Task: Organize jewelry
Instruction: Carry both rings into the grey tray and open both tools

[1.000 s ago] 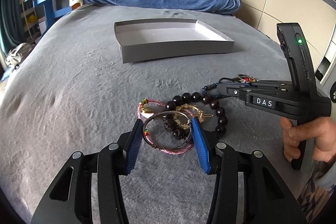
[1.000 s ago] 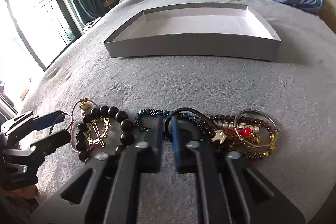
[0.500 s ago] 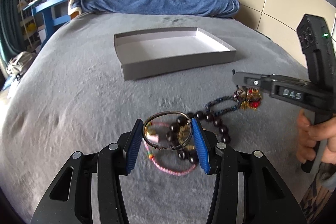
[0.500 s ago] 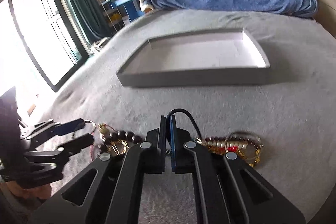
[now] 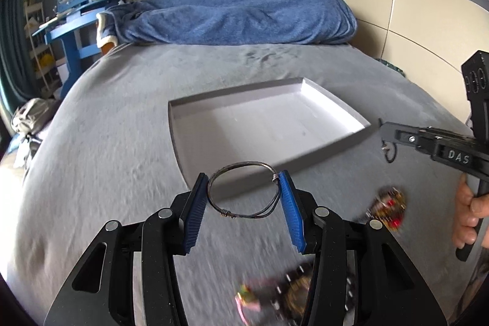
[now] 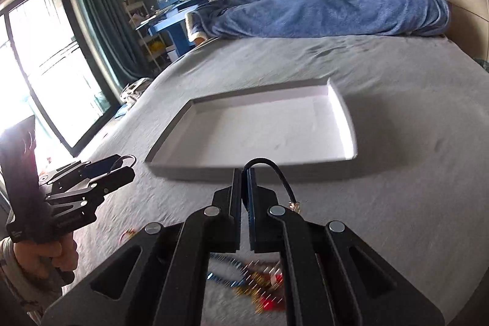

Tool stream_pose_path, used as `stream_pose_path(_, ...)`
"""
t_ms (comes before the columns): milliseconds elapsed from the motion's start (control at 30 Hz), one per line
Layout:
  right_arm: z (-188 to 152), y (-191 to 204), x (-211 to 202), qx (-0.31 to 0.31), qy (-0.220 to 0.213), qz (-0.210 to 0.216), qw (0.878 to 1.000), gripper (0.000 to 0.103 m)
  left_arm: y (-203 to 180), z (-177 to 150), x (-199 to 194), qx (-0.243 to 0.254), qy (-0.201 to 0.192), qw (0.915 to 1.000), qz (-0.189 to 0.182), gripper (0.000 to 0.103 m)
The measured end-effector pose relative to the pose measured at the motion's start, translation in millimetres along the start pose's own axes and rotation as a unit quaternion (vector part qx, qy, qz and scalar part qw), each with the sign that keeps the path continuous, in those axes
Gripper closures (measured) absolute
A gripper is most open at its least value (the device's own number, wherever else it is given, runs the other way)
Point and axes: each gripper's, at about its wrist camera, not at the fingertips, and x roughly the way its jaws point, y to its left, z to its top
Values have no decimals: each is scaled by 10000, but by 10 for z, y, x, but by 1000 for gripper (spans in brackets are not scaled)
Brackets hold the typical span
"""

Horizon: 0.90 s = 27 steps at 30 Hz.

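My left gripper [image 5: 243, 182] is shut on a thin wire bangle [image 5: 241, 163], its blue pads pressing both sides, just short of the tray's near wall. The shallow grey tray [image 5: 305, 155] lies on the bed with nothing in it. My right gripper [image 6: 244, 171] is shut on a black cord bracelet [image 6: 276, 170] that loops out to the right and ends in a small clasp. Each gripper shows in the other view: the right one [image 5: 382, 127] beside the tray's right corner, the left one [image 6: 125, 164] at the tray's left. Blurred jewelry [image 5: 388, 210] lies below on the cover.
The grey bed cover [image 5: 107, 142] stretches all around the tray. A dark bead strand with a pink cord [image 5: 290, 292] lies near my left fingers. A blue blanket [image 5: 238, 14] is heaped at the far end, a blue desk [image 5: 76, 23] far left, a window [image 6: 45, 66] left.
Both grippers have risen off the jewelry pile and moved forward to the tray, the left carrying the wire bangle, the right carrying the black cord. The pile now lies below and behind.
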Motion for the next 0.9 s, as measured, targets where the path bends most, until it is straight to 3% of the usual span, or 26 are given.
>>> stream_pose_path(267, 467, -201, 381, -91, 97, -134, 9998, 100, 148, 350, 505, -28, 203, 9998, 59, 54)
stream_pose_path(433, 568, -275, 710, -181, 329, -278, 9989, 100, 159, 447, 764, -7, 342, 9994, 51, 54)
stream_pose_path(900, 420, -339, 1299, -362, 1189, -493, 9910, 100, 131, 274, 1313, 62, 1015, 9948, -34, 54)
